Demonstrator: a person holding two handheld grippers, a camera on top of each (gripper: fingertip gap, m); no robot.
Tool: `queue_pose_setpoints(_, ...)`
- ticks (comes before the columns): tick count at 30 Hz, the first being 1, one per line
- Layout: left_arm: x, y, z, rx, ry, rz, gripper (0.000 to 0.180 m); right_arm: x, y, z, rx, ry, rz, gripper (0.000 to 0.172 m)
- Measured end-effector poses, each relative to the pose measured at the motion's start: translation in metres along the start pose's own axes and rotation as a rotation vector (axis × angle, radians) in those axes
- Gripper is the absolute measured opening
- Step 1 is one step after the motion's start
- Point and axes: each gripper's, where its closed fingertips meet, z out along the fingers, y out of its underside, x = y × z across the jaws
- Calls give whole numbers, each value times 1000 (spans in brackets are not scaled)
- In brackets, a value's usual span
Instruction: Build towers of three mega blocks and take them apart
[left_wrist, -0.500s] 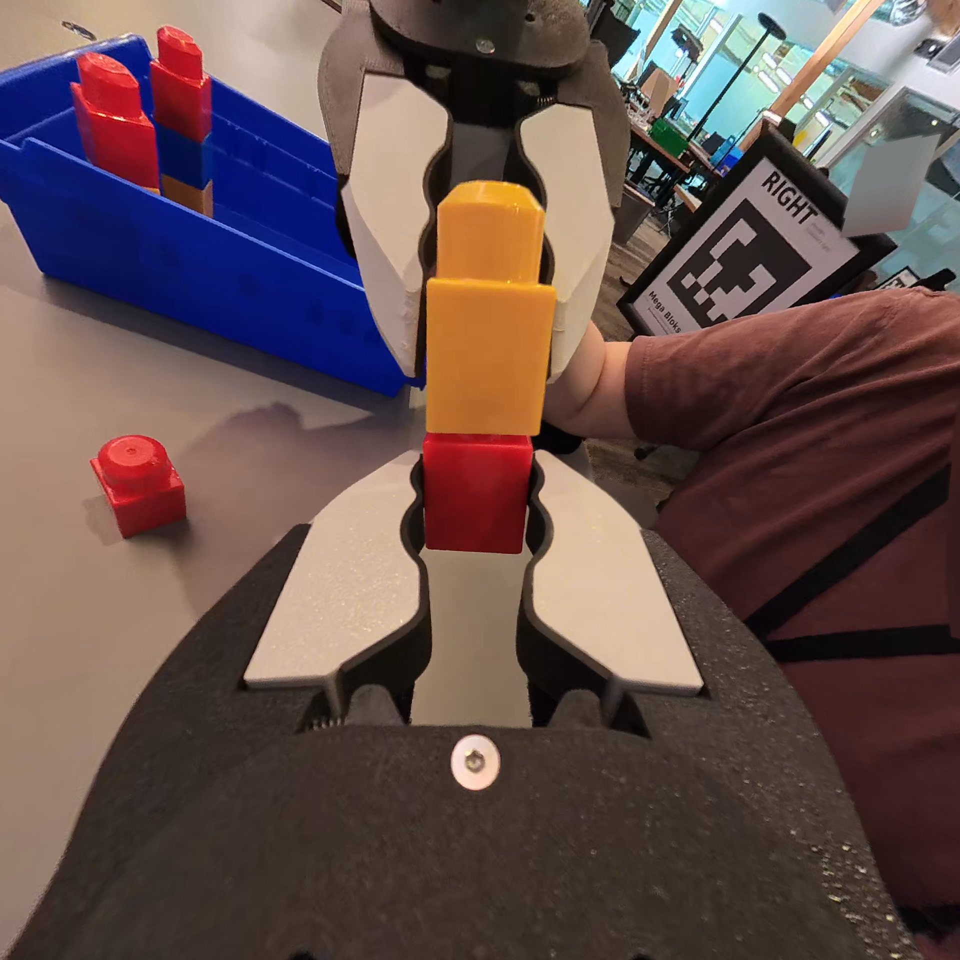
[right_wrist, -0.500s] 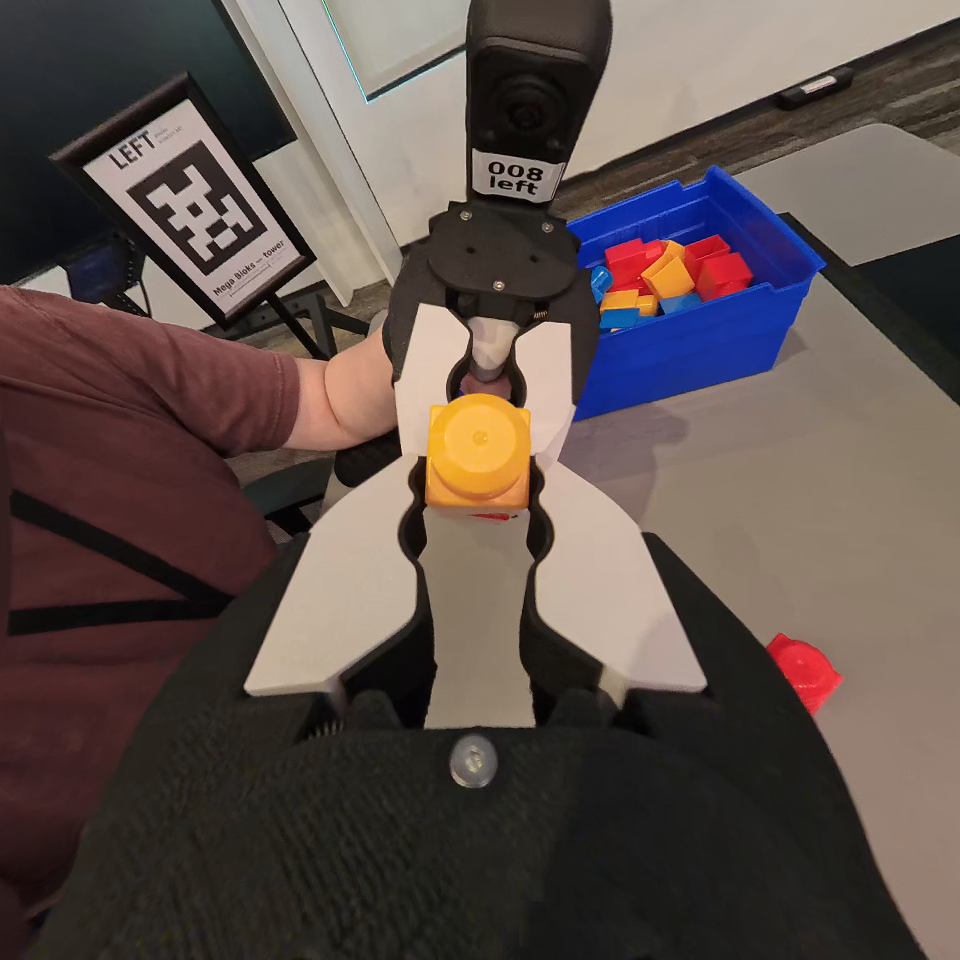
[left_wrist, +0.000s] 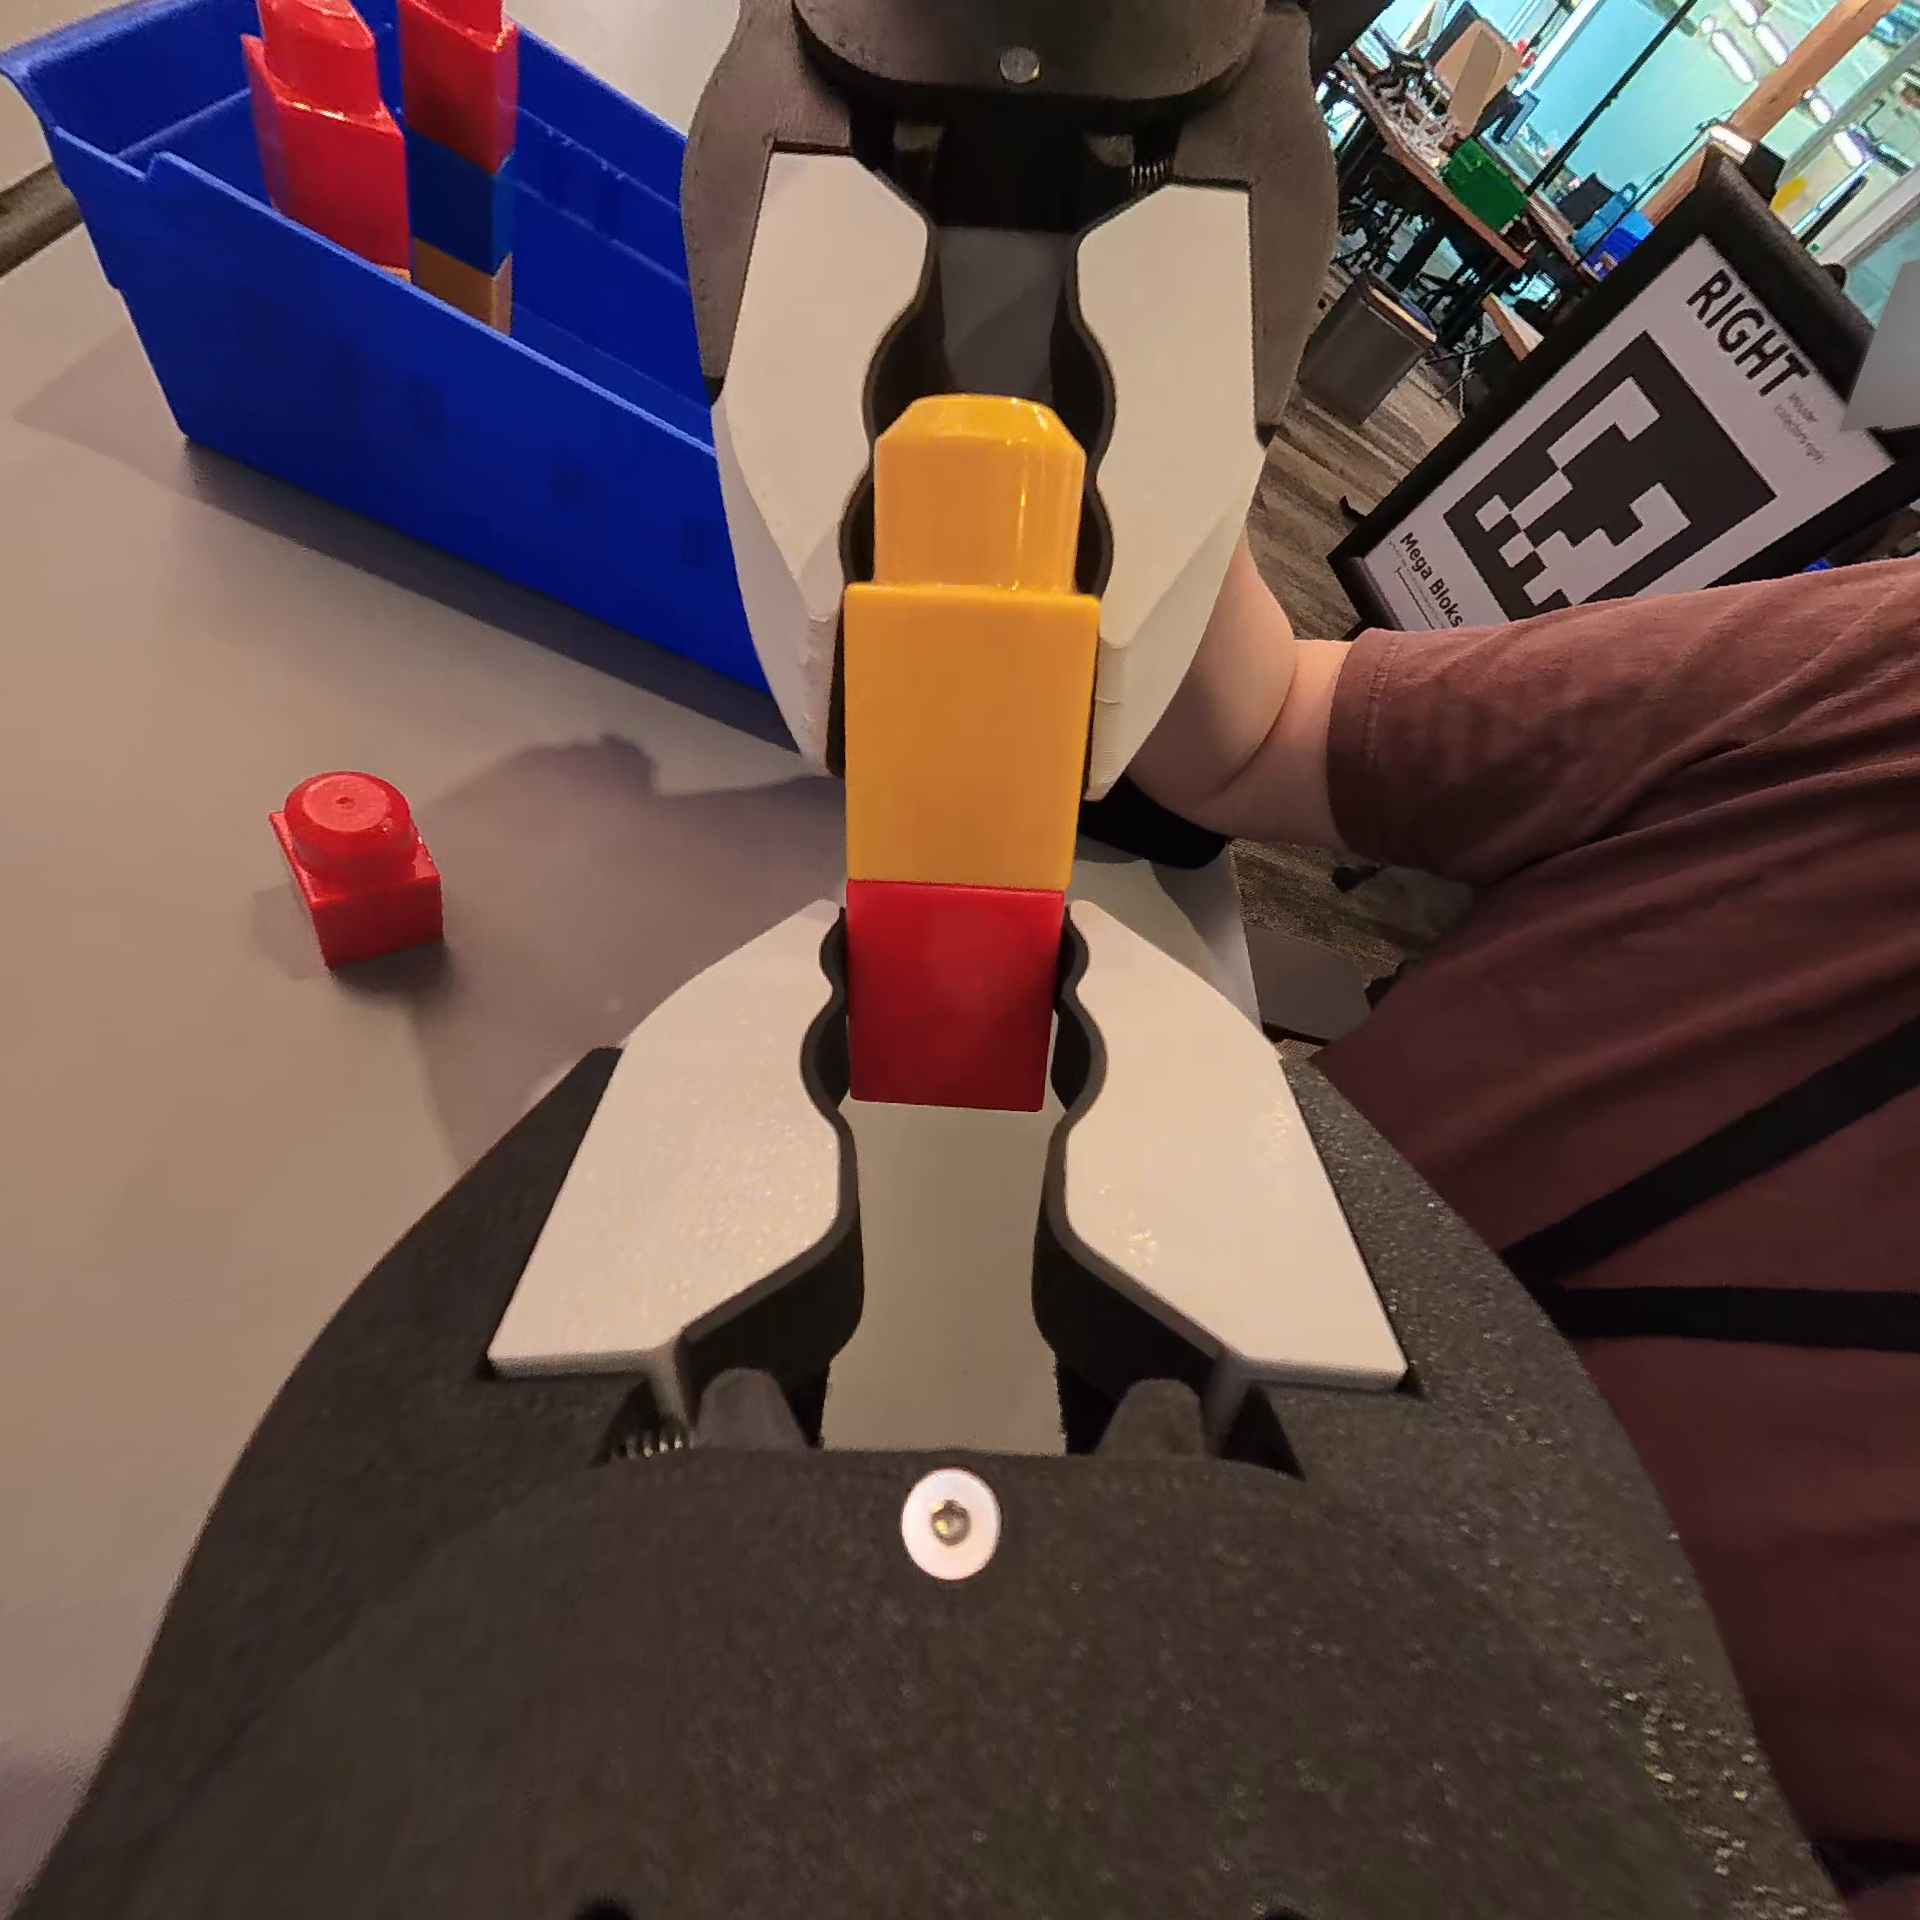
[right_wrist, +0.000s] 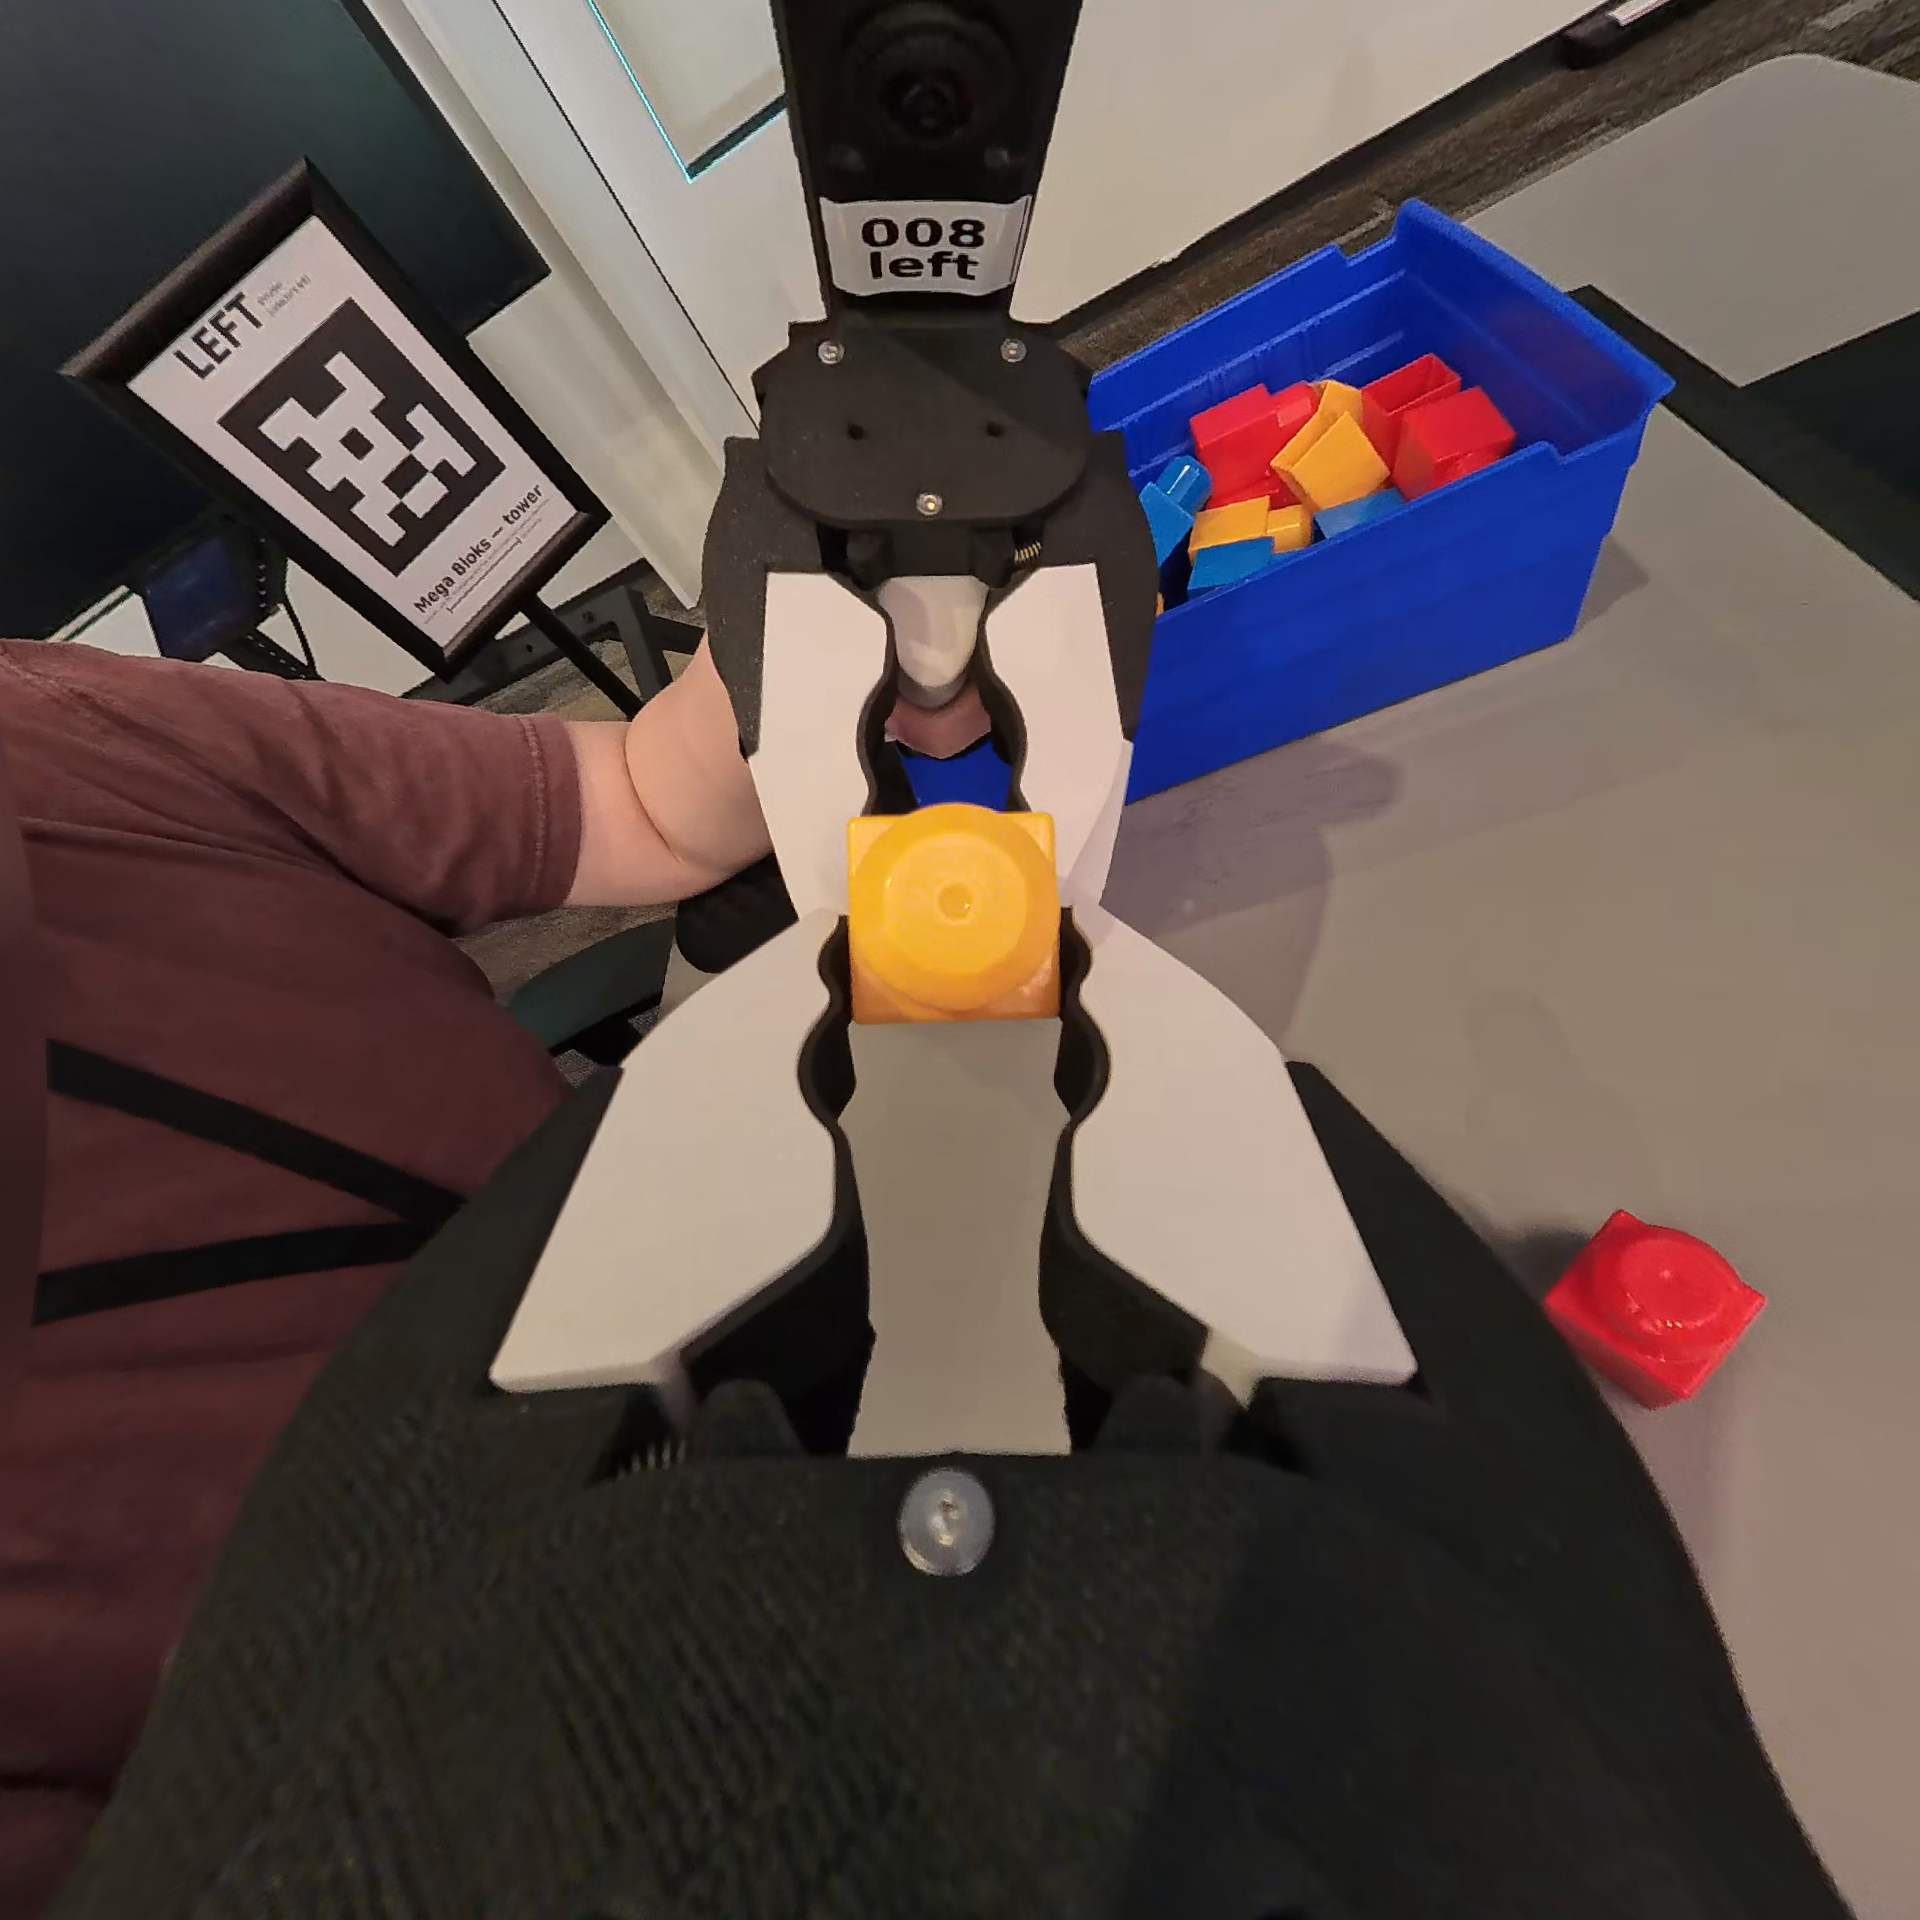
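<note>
Two handheld grippers meet over a grey table (left_wrist: 156, 1039), each clamped on one end of a short stack of blocks

Left gripper (left_wrist: 954, 997): pads pressed on both sides of a red block (left_wrist: 951, 1003), the lower end of the stack as the left wrist view shows it. A yellow block (left_wrist: 966, 727) sits joined directly above the red one, its round stud pointing away toward the other gripper

Right gripper (right_wrist: 954, 966): closed on the yellow block (right_wrist: 954, 920), pads tight against its two side faces. Its own camera looks straight down onto the stud. In the left wrist view its white fingers (left_wrist: 800, 499) flank the upper part of the yellow block

Loose red block (left_wrist: 358, 873) rests alone on the table, stud up, well apart from the held stack; also seen low right in the right wrist view (right_wrist: 1652, 1304)

Blue bin (left_wrist: 436, 416) beyond it holds standing towers (left_wrist: 457, 166), red over blue over orange, with another red one beside. A second blue bin (right_wrist: 1455, 623) holds a jumble of red, yellow and blue blocks (right_wrist: 1340, 457)

A person's arm in a maroon sleeve (left_wrist: 1610, 748) shows at the side. Framed marker signs (right_wrist: 343, 436) stand off the table edge
</note>
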Motion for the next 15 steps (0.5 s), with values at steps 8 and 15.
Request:
queue_pose_setpoints(8, 2, -3, -3, 27, 33, -25, 35, -2, -8, 0, 45, -7, -18, 37)
queue_pose_setpoints(15, -8, -32, -70, 251, -75, -22, 35, 54, -22, -30, 120, 445, -140, 63)
